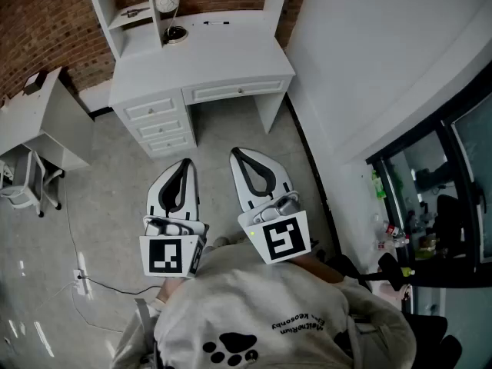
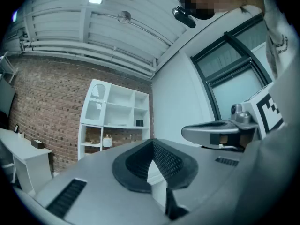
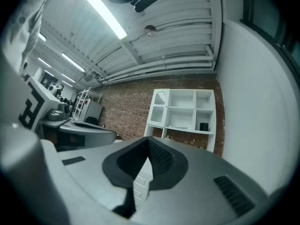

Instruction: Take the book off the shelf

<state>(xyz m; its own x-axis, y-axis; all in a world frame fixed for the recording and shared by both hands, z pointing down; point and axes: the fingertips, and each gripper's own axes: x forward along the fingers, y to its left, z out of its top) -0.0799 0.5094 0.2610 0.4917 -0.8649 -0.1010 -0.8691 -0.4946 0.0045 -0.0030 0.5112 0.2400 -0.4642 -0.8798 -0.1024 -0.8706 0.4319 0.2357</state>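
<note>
Both grippers are just held out side by side over the bare floor, facing a white desk but well apart from it. The left gripper has its jaws pressed together with nothing in them, and its own view shows the dark pads meeting at the tip. Same for the right gripper: jaws together, nothing between them.

A white shelf unit stands at the desk's back left corner, against the brick wall. I can't make out the book for sure. The best guess is a flat pale thing lying on the middle shelf, with a small dark object in the compartment to its right. A round clock-like ornament stands on the desk just beside the unit's lower part.
</note>
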